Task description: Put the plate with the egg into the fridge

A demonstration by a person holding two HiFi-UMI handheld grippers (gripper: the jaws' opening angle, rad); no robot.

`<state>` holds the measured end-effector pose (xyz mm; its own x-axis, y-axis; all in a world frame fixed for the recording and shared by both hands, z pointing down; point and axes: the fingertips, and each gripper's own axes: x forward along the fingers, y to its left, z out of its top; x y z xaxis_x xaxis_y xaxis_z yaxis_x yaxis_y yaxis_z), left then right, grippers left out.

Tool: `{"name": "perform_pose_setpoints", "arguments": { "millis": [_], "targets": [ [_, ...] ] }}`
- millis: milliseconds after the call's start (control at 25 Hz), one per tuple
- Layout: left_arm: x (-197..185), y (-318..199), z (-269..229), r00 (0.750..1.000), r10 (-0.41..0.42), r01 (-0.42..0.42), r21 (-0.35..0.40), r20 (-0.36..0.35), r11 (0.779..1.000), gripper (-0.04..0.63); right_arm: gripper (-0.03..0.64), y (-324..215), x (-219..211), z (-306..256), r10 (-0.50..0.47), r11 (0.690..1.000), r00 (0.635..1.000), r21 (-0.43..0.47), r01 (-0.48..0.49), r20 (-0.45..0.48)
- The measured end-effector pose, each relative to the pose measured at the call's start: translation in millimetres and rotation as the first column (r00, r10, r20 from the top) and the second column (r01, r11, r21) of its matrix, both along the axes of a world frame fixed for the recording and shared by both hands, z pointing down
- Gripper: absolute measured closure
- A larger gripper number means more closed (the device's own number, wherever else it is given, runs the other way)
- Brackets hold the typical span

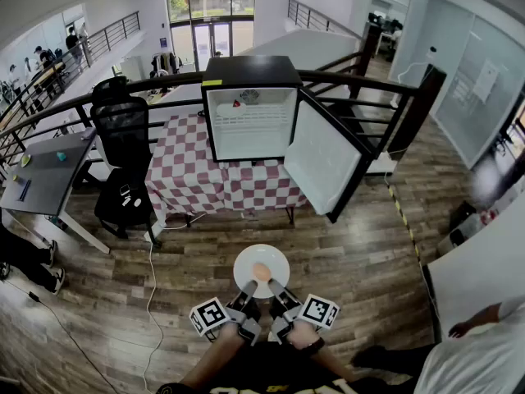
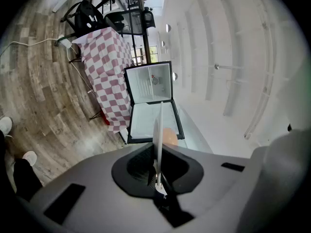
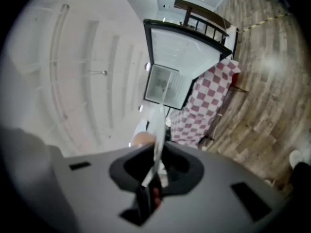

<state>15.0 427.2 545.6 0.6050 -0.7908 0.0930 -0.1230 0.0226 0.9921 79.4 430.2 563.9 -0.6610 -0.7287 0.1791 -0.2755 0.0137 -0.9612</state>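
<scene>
The head camera is looking from above the person, forward and steeply down. It is taking in the wooden floor (image 1: 344, 253), the left tongs (image 1: 250, 287) and right tongs (image 1: 277, 287) at the near edge, and the checked counter (image 1: 189, 175) carrying the open fridge (image 1: 250, 113) far ahead. Each gripper camera is riding just behind its own tongs and facing along them towards the far fridge, with the plate (image 2: 158, 130) sitting edge-on very close to the lens. Both gripper views are lying rolled on their sides, in opposite directions, so the floor is running up one edge. All three views are sharing the plate, fridge, counter and floor.
</scene>
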Motion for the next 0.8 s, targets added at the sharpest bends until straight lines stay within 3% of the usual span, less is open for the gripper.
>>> {"name": "perform_pose_setpoints", "arguments": {
  "millis": [320, 640, 800],
  "targets": [
    [53, -3, 6, 1.000, -0.005, 0.005, -0.008, -0.031, 1.000, 0.558, 0.561, -5, 50, 6, -0.001, 1.000, 1.000, -0.020, 0.001, 0.004],
    [91, 5, 26, 1.000, 0.011, -0.012, -0.053, -0.018, 0.998, 0.557, 0.562, 0, 87, 27, 0.039, 0.996, 0.995, -0.080, -0.031, 0.097],
    [96, 11, 35, 1.000, 0.015, -0.016, -0.084, -0.014, 0.996, 0.558, 0.571, -1, 91, 26, 0.003, 0.999, 0.997, -0.037, 0.000, 0.083]
  ]
}}
